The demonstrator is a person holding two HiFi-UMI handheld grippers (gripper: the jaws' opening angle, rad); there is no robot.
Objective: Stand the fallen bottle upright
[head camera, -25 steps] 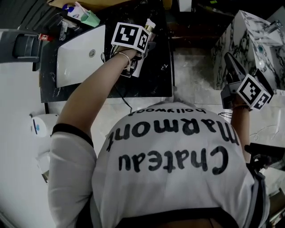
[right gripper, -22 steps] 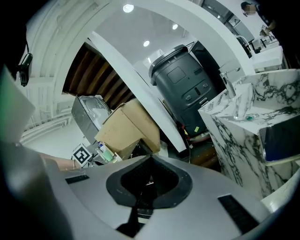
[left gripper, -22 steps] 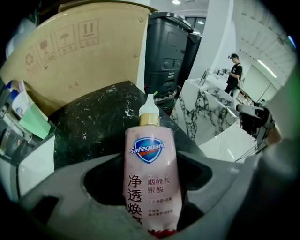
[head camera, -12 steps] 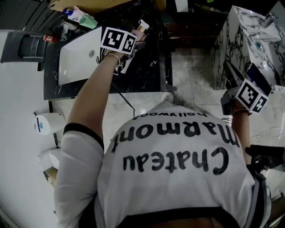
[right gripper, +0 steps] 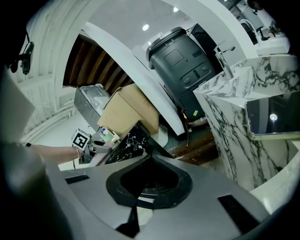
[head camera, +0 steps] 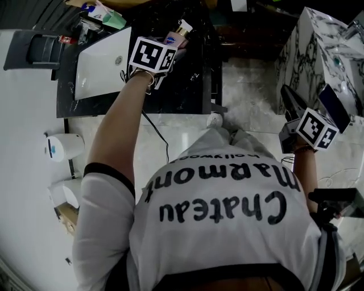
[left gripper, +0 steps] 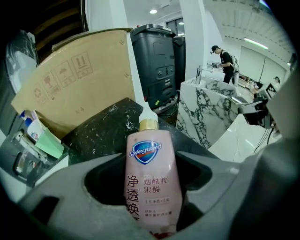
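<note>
A pink Safeguard pump bottle (left gripper: 151, 178) with a gold collar and white nozzle sits between the jaws of my left gripper (left gripper: 151, 190). The jaws press on its sides and are closing on it. In the head view the bottle (head camera: 177, 34) pokes out beyond the marker cube above the black marble counter (head camera: 190, 85), nozzle pointing away from me. My right gripper (head camera: 288, 96) hangs off to the right beside the white marble block. Its jaws (right gripper: 133, 208) meet at the tips with nothing between them.
A white sink basin (head camera: 102, 62) is set into the black counter at the left, with small toiletries (head camera: 108, 17) behind it. A cardboard box (left gripper: 75, 84) and a black bin (left gripper: 154, 56) stand beyond. The white marble block (head camera: 310, 51) carries a dark screen (right gripper: 272, 117).
The left gripper has rolled with the bottle in it while staying over the black counter. The right gripper has sunk lower beside the marble block.
</note>
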